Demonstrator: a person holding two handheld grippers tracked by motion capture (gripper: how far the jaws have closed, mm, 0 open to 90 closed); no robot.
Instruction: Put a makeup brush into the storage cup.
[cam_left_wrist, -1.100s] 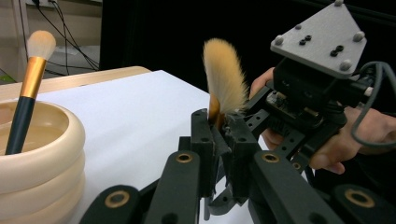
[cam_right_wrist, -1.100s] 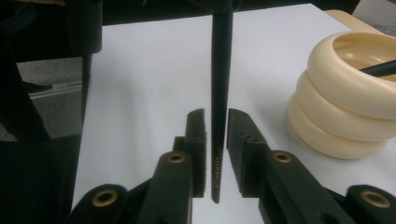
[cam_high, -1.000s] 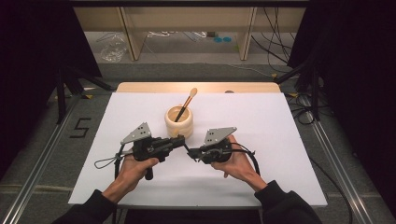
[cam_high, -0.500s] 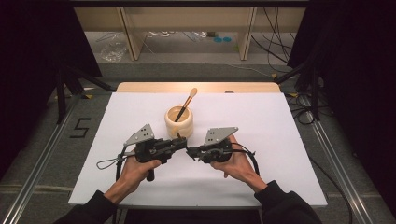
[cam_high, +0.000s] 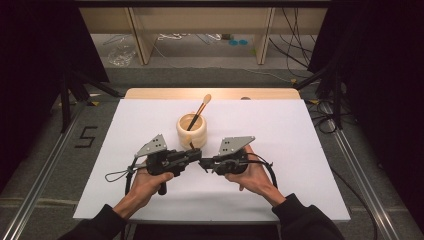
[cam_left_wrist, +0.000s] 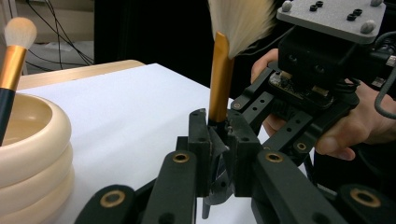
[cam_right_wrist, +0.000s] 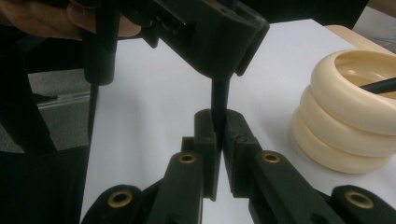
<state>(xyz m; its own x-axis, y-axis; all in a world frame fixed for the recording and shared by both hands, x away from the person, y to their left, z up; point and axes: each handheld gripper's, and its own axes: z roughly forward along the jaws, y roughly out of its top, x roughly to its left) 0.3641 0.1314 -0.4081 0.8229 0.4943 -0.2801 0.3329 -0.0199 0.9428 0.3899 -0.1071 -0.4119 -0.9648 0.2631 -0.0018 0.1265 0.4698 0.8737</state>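
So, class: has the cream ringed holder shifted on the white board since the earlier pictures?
No. The cream ringed holder sits at the same spot relative to the white board's far edge.

Held brush (cam_left_wrist: 220, 77): bristle top cut by left gripper view's upper edge, handle hidden between fingers (cam_left_wrist: 198, 140). Second brush's (cam_left_wrist: 14, 60) lower end hidden inside cup (cam_left_wrist: 32, 154); cup cropped at frame edge.

I see a white sheet (cam_high: 310, 150) on a wooden table (cam_high: 165, 93). A black number five (cam_high: 86, 136) is on the grey floor. Far back lie wires (cam_high: 295, 30) and two blue round things (cam_high: 239, 42).
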